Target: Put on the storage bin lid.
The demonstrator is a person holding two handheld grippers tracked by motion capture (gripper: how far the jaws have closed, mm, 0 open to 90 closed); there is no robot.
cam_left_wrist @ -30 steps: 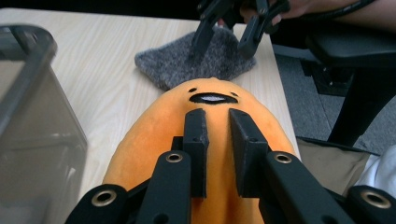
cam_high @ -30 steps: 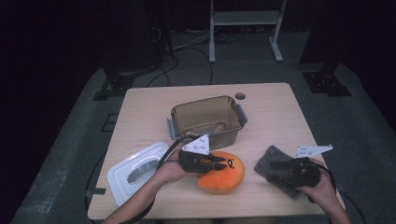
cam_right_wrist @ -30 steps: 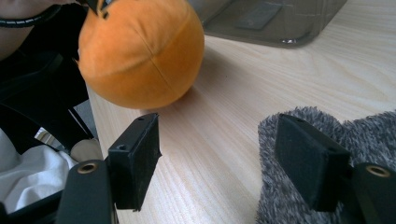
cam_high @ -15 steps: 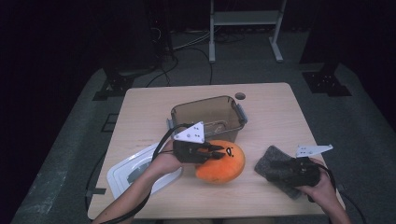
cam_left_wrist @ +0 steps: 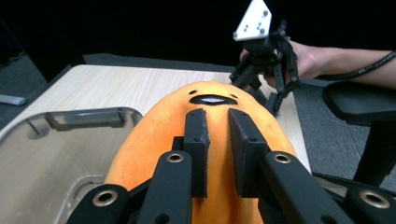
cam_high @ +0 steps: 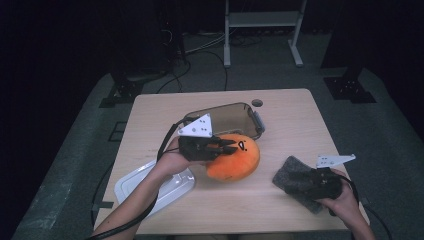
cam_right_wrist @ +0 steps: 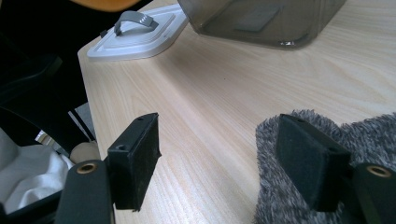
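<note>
- The high view looked forward and down from above the person's side, taking in the whole worktop (cam_high: 300,115).
- The left gripper view sat close behind its claw (cam_left_wrist: 217,135), facing across the orange plush (cam_left_wrist: 154,140).
- The right gripper view skimmed low over the worktop; both gripper views shared the clear bin (cam_right_wrist: 261,21).

We are in a lab or recording studio, not a home. We work at a plain pale wooden counter (cam_high: 300,120) with a cable hole (cam_high: 257,103), standing alone on grey carpet floor (cam_high: 395,130). Beyond the jaws everything is black, as if curtained off for filming. Loose cables (cam_high: 200,55) run across the floor, a white metal frame (cam_high: 260,22) stands farther off, and black stand feet (cam_high: 350,87) sit at both far corners of the counter.
</note>
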